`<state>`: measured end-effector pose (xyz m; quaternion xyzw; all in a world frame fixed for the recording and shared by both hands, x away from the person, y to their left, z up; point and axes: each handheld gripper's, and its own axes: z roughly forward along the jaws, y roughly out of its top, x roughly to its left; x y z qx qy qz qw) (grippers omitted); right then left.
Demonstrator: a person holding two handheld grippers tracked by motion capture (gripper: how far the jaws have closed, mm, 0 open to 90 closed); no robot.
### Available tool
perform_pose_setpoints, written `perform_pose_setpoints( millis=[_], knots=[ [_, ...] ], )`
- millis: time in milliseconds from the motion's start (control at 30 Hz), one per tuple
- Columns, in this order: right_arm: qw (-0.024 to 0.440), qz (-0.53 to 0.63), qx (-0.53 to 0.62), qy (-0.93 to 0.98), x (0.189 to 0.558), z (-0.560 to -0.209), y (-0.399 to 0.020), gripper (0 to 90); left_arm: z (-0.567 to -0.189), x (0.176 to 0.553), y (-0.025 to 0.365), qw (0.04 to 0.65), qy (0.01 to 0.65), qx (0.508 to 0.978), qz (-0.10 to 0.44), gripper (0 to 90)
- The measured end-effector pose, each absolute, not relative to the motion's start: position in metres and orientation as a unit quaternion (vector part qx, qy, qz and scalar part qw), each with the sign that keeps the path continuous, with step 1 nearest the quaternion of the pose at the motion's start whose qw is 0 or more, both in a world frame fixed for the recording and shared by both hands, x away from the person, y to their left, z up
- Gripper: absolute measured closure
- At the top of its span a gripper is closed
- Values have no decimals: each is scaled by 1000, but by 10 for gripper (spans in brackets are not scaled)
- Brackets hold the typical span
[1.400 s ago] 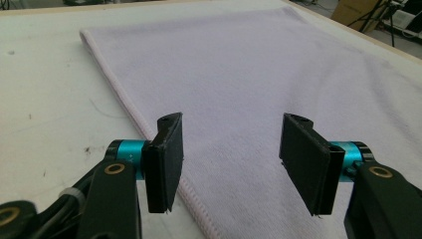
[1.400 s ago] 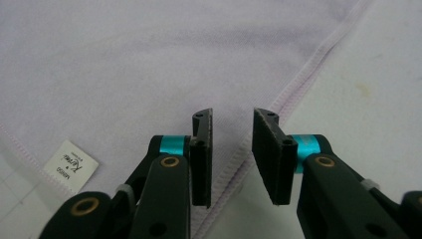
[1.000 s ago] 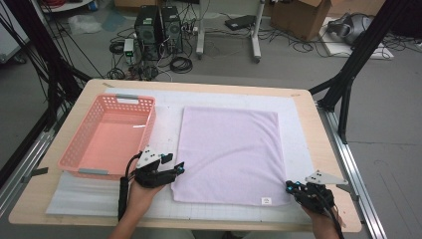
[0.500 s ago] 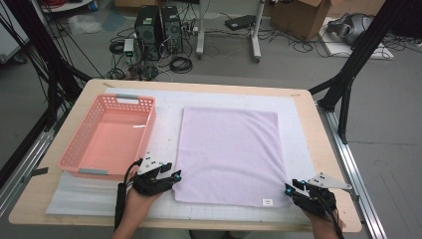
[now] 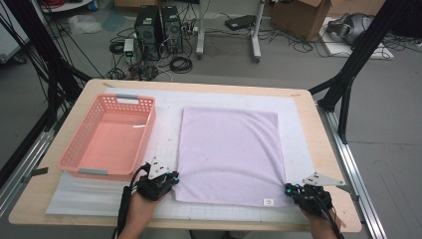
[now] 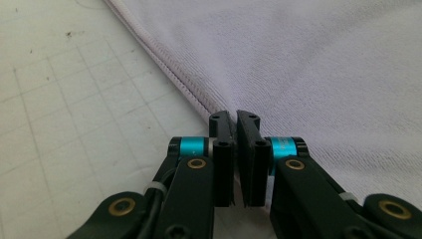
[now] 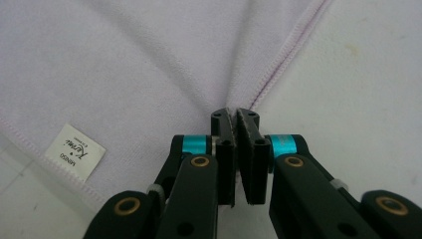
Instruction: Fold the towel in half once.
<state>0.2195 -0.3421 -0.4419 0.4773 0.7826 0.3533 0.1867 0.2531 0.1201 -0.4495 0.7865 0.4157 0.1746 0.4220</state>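
Both near corners of flat lilac terry towel [image 5: 230, 154] on white-matted table [image 5: 318, 134] now pinched, left gripper [image 6: 235, 117] and right gripper [image 7: 235, 115] jaws just closed on hems; next: lift evenly, fold forward.

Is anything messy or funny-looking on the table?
Not really. The purple towel lies flat; only its two near corners look puckered, pinched by the left hand-held gripper and right hand-held gripper. The pink basket sits neatly.
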Motion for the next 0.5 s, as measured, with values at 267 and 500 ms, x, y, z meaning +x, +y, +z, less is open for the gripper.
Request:
perform_pose_setpoints(
  millis=[267,500],
  knots=[
    [216,401,468,757,212,-433,-352,492,-441,256,131,491,417,749,157,484],
    [244,443,455,733,206,-423,-358,329,-430,255,134,543,388,727,161,267]
  ],
)
